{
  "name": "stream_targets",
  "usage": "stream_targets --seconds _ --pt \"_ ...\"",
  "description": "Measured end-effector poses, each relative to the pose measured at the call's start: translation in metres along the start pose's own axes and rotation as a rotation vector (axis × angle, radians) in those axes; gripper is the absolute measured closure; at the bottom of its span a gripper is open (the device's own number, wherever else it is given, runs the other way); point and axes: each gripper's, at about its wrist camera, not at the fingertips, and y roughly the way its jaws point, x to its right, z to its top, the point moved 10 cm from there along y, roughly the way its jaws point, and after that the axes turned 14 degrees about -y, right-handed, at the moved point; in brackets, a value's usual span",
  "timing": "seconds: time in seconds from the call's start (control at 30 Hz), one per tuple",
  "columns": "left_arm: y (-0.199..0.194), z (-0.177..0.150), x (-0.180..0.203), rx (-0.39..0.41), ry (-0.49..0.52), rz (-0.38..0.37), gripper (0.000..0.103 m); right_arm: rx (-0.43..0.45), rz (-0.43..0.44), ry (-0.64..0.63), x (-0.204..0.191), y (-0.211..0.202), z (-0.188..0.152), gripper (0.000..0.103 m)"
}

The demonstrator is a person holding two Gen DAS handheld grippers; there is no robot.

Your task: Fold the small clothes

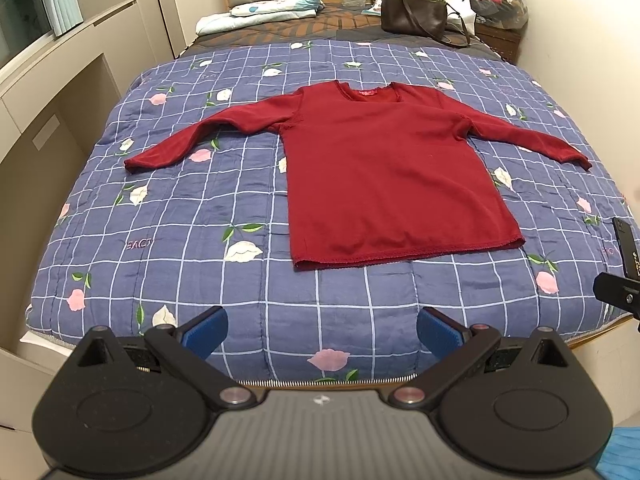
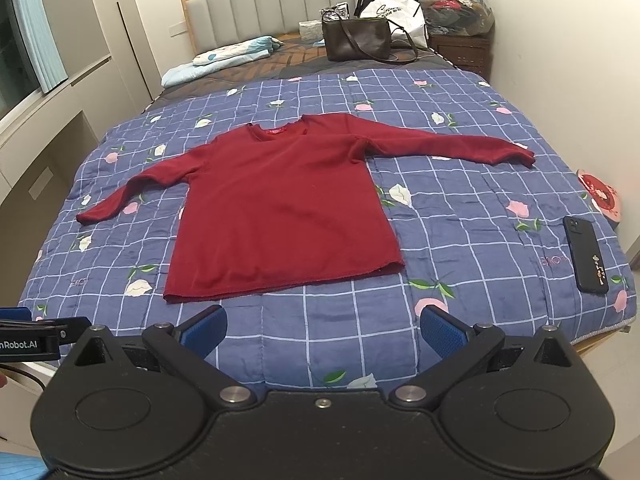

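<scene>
1. At the foot of the bed: the left gripper (image 1: 322, 334), blue-padded fingers (image 1: 206, 330) spread wide, nothing between them, held above the quilt's near edge.
2. Beside it, the right gripper (image 2: 323, 334), likewise spread wide and empty, hovering over the same near edge; its blue fingers (image 2: 442, 332) touch no fabric.
3. Ahead of both grippers, well apart from the fingertips: one red long-sleeved top (image 1: 384, 176), laid flat and face up on the quilt, hem toward the grippers, neckline with a red label toward the headboard. Both sleeves are stretched outward to either side, cuffs angled slightly back toward the foot of the bed. In the left wrist view the top lies a little right of centre; in the right wrist view (image 2: 276, 216) a little left of centre.
4. Beneath the top: a blue quilt (image 1: 200, 208) with a white grid and flower print, covering most of the bed.
5. On the quilt's right side, clear of the top: a dark phone (image 2: 585, 254), lying face down.
6. At the far end, near the padded headboard (image 2: 280, 4): a dark brown handbag (image 2: 357, 38), a folded pale blanket (image 2: 224, 58), and a white bag (image 2: 394, 16).
</scene>
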Motion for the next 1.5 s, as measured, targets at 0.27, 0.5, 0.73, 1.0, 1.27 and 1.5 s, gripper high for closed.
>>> stream_targets --seconds 0.27,0.5,0.73,1.0,1.27,1.5 --pt "0.009 0.005 -0.003 -0.013 0.013 -0.004 0.0 -0.012 -0.022 0.022 0.0 0.005 -0.001 0.0" --pt "0.022 0.008 -0.004 -0.036 0.021 -0.014 0.0 -0.034 -0.035 0.036 0.0 0.012 0.001 0.0" --pt "0.049 0.027 0.002 -0.073 0.035 0.008 0.0 -0.044 -0.061 0.066 0.017 0.021 0.009 0.0" --pt "0.089 0.093 0.053 -0.067 0.048 -0.009 0.0 0.105 -0.112 0.159 0.089 0.042 0.056 0.0" --pt "0.182 0.15 0.165 -0.092 0.062 -0.031 0.0 0.072 -0.115 0.29 0.233 0.139 0.098 0.0" --pt "0.274 0.181 0.26 -0.135 0.041 -0.009 0.0 -0.024 -0.122 0.44 0.391 0.254 0.113 0.0"
